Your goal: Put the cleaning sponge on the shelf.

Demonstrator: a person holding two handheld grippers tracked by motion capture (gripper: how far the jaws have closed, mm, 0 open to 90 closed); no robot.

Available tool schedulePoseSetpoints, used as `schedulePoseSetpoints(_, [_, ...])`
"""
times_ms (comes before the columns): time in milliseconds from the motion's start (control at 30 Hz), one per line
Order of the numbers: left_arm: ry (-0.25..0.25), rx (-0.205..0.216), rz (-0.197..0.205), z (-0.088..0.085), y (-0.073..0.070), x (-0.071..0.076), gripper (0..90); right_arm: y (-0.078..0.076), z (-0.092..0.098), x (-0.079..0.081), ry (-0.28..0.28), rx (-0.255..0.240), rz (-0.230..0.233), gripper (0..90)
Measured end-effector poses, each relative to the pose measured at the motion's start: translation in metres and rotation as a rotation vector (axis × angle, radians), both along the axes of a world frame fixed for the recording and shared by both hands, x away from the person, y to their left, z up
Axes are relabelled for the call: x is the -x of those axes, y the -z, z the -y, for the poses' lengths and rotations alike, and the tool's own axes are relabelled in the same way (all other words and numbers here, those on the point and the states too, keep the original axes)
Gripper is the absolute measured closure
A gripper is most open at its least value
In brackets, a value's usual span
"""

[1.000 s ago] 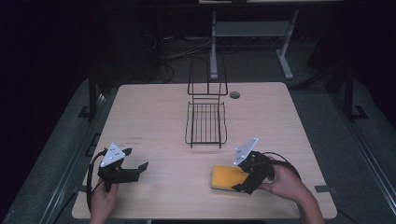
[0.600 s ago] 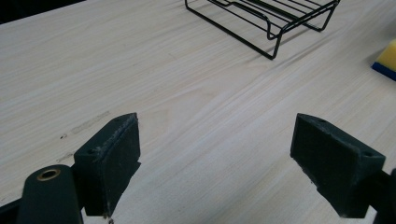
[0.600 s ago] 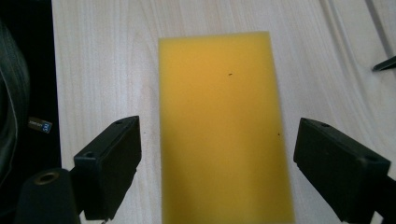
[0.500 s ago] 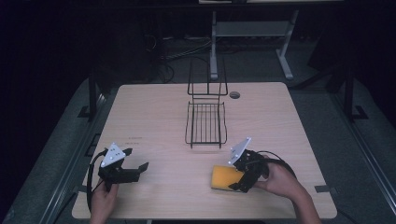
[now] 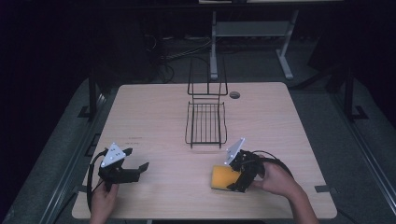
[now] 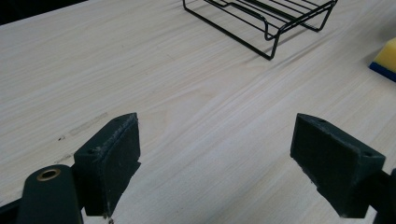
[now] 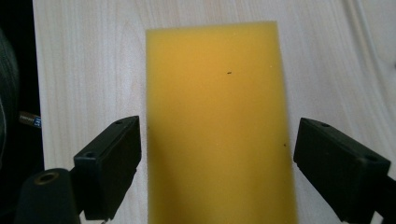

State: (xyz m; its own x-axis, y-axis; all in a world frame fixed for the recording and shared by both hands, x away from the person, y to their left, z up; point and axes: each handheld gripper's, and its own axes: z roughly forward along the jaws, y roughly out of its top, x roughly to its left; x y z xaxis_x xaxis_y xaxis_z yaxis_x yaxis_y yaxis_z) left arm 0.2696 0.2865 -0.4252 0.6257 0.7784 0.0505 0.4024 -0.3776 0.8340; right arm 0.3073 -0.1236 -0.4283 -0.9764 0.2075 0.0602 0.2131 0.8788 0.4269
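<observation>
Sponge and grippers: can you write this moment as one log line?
right gripper: open, jaws either side of sponge | left gripper: open, nothing between | rack: mid-table

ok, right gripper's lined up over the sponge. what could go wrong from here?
1. The right gripper is open with its jaws either side of the yellow sponge, with little spare gap. If it comes down off-centre, a jaw could land on the foam instead of beside it.
2. The sponge is soft, so a hard close might squash it and let it twist.
3. It lies near the front edge of the table, and a nudge might push it off.
</observation>
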Motion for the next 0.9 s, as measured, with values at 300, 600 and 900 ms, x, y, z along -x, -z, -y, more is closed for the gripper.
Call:
schedulePoseSetpoints(300, [0.002, 0.003, -0.001, 0.000, 0.000, 0.000, 15.3, 0.008, -0.005, -0.002, -0.010, 0.037, -0.003, 14.4])
schedulePoseSetpoints(600, [0.002, 0.004, 0.000, 0.000, 0.000, 0.000, 15.3, 0.014, -0.009, -0.001, -0.019, 0.050, -0.016, 14.5])
schedulePoseSetpoints(900, [0.003, 0.007, 0.003, -0.001, 0.000, 0.000, 15.3, 0.017, -0.010, 0.000, -0.027, 0.057, -0.003, 15.1])
